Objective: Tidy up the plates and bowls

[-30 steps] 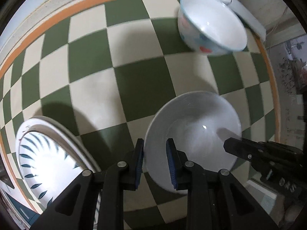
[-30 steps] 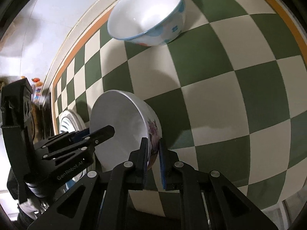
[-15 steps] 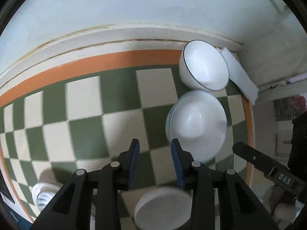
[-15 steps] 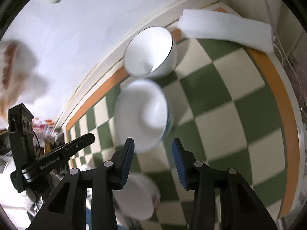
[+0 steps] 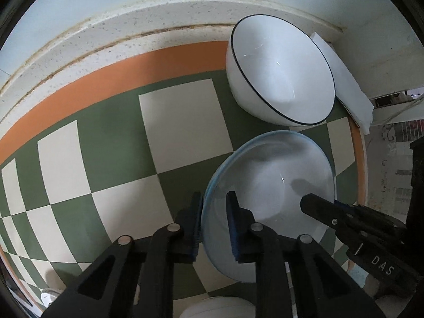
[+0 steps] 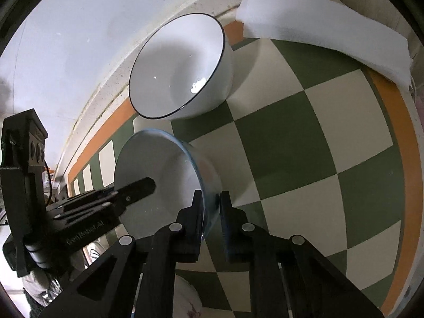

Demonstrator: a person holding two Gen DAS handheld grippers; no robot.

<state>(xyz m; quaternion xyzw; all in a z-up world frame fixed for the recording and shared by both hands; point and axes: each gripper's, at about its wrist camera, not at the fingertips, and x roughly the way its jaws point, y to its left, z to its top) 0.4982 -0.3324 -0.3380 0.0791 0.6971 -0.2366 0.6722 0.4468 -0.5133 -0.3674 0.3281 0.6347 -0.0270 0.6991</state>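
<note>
A white bowl with a light blue rim (image 5: 275, 182) is held between both grippers above the green and cream checked cloth. My left gripper (image 5: 213, 225) is shut on its left rim. My right gripper (image 6: 210, 212) is shut on its right rim (image 6: 201, 175); its fingers show at the right of the left wrist view (image 5: 344, 220). A larger white bowl with a thin dark rim (image 5: 281, 71) stands just beyond, near the wall, and shows in the right wrist view (image 6: 180, 66). Part of another white bowl (image 5: 217, 307) peeks out below.
A folded white foam sheet (image 6: 331, 37) lies at the far right corner by the wall. The cloth's orange border (image 5: 106, 79) runs along the stone ledge. The table's right edge (image 5: 361, 175) is close to the held bowl.
Both grippers let go of the floral bowl, moved up and forward, and closed on the blue-rimmed bowl. That bowl is now held tilted near the dark-rimmed bowl.
</note>
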